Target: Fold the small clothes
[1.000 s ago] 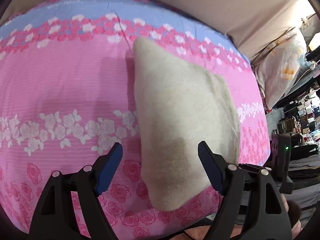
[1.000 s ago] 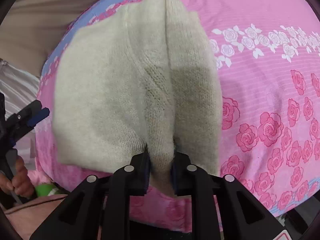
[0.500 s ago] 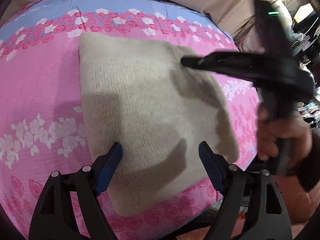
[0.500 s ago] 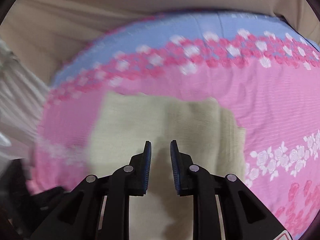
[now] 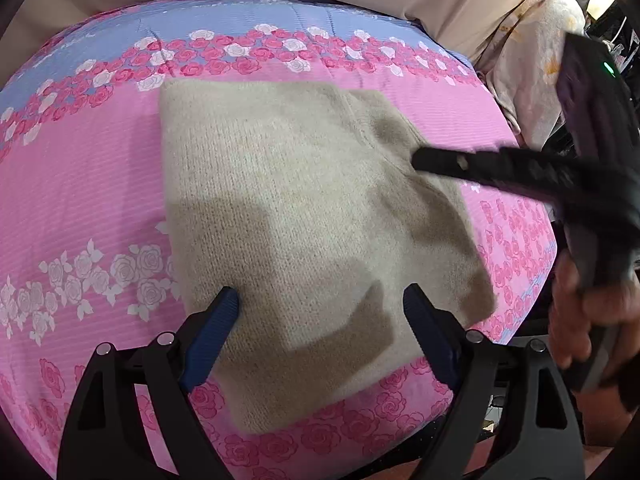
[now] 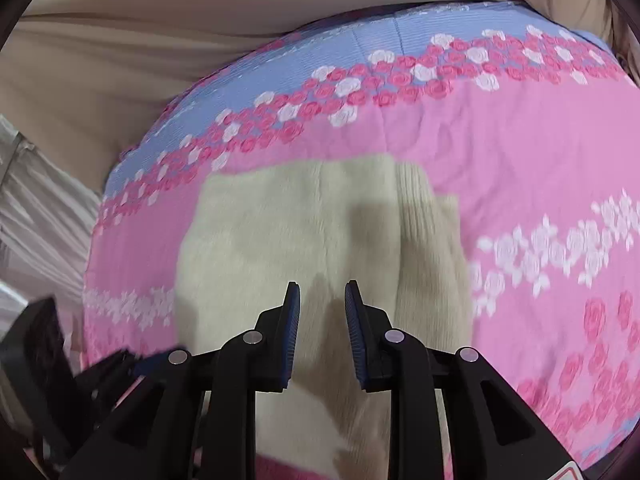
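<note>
At the bottom of the left wrist view the left gripper [image 5: 320, 308] hangs just above the near part of the beige knit garment [image 5: 304, 208], its blue pads wide apart and holding nothing. In the right wrist view the right gripper [image 6: 320, 312] sits low centre, its tongs a little apart with only knit showing through the gap, so it grips nothing; in the left view it reaches in from the right edge over the garment's right side. The garment [image 6: 320, 232] lies flat as a folded panel in the middle of the pink rose-print bedspread [image 5: 80, 184], a ribbed strip showing along its right side. Beyond the spread, a tan sheet [image 6: 120, 60] fills the top of both frames. The step in hand looks like a fold just laid down and let go. Next probably calls for closing on one edge and carrying it across for another fold, or pressing the layers flat
</note>
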The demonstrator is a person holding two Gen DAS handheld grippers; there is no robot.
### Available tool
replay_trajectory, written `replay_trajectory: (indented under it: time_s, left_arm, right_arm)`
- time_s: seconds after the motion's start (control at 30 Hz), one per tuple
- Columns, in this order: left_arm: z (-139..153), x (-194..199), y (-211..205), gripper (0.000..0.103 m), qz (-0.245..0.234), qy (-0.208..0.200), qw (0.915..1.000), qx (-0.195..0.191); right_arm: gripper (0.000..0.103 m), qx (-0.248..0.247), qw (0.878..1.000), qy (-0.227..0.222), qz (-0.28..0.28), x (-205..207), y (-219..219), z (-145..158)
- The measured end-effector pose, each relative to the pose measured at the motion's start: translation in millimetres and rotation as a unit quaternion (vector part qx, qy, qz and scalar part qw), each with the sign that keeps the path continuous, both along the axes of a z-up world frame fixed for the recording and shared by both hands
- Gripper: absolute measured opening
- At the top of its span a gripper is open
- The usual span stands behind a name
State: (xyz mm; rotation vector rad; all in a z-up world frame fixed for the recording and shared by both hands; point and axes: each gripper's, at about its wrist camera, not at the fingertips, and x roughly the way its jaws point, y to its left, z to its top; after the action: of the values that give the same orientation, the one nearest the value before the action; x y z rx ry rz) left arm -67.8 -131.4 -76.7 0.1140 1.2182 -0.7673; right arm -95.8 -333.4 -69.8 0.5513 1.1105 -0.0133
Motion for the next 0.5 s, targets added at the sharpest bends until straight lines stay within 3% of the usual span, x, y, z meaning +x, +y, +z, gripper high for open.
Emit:
replay_trajectory:
  time_s: [0.1,0.23,0.5]
  left_arm:
    - [0,0,-1,0.082,-0.001,-0.001,1.0000,0.004]
    - [-2,1,-3,0.085,-0.001,0.006,1.0000,0.004]
    - [6,-1,1,0.086,0.008,-0.014,0.9998,0.011]
  right_arm:
    - [0.023,0.000,1.000,0.013,0.015,-14,10,-10]
    - [0.018,-0.007,0.999,0.050,0.020,-16,12,-46]
    - [0.020,0.007,0.999,0.035,-0.002,-24,4,-26]
